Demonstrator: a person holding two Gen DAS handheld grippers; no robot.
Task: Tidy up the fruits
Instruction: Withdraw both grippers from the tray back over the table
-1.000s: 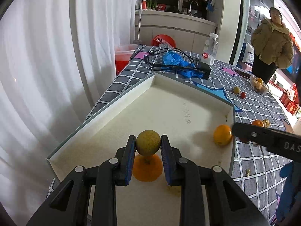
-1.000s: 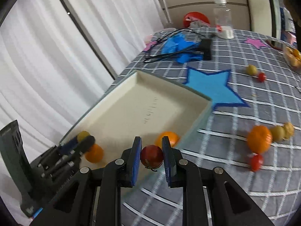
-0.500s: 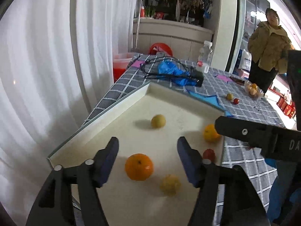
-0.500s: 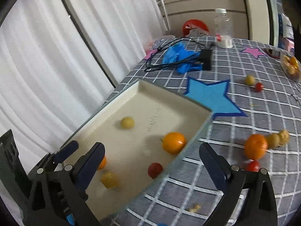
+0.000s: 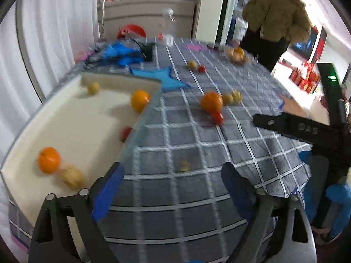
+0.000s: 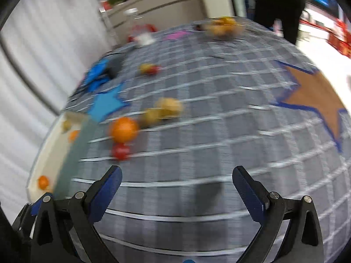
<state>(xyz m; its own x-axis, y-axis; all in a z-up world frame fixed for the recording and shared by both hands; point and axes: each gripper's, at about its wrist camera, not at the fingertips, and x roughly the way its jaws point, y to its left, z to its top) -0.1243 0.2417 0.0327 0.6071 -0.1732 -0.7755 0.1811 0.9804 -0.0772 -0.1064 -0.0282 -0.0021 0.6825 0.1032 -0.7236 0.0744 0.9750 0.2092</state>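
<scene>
Between picks: left gripper (image 5: 173, 179) empty, jaws opening; right gripper (image 6: 175, 184) empty, spread wide. Five fruits inside cream tray (image 5: 72, 120). Just outside tray: loose orange (image 6: 124, 129), red fruit (image 6: 121, 151). Next, likely: reach, centre jaws, clamp gently.

1. I see a long white curtain (image 5: 50, 32) on the left side of the room.
2. The table (image 5: 197, 153) has a grey cloth with white squares.
3. Behind it stands a pale cabinet (image 5: 149, 15) with small things on top.
4. A person in a tan jacket (image 5: 276, 15) stands at the back.
5. The right side is bright.
</scene>
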